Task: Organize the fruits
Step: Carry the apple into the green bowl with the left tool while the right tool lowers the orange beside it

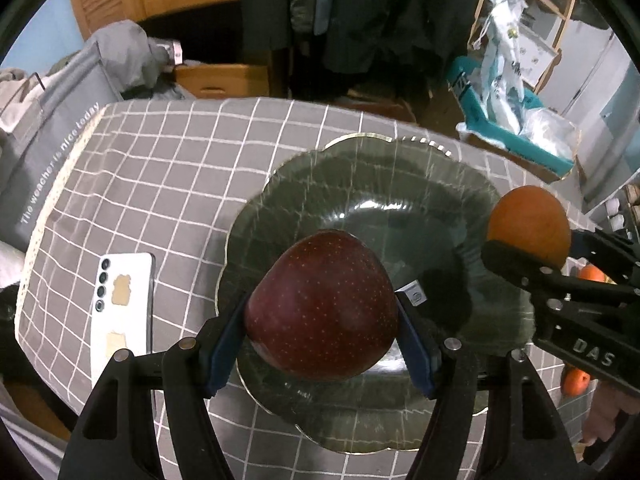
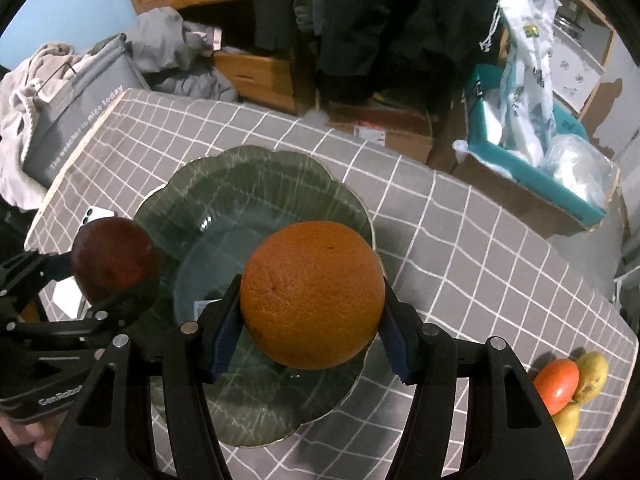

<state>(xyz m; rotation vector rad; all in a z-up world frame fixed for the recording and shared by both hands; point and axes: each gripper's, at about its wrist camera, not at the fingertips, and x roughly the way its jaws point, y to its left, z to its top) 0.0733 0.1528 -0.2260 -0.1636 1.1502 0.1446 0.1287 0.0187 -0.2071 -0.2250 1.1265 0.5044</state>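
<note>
My left gripper (image 1: pixel 322 312) is shut on a dark red apple (image 1: pixel 322 304) and holds it above the near part of a green glass plate (image 1: pixel 360 184). My right gripper (image 2: pixel 312 300) is shut on an orange (image 2: pixel 312 294) and holds it above the same plate (image 2: pixel 256 184). In the left wrist view the orange (image 1: pixel 528 224) and the right gripper (image 1: pixel 532 256) sit at the plate's right edge. In the right wrist view the apple (image 2: pixel 114 256) and the left gripper (image 2: pixel 112 276) sit at the plate's left edge. The plate holds no fruit.
The table has a grey checked cloth (image 1: pixel 160 184). A white phone (image 1: pixel 120 312) lies left of the plate. Three small fruits (image 2: pixel 572 380), one orange-red and two yellow-green, lie at the table's right edge. A grey bag (image 1: pixel 48 152) stands beyond the left edge, boxes behind.
</note>
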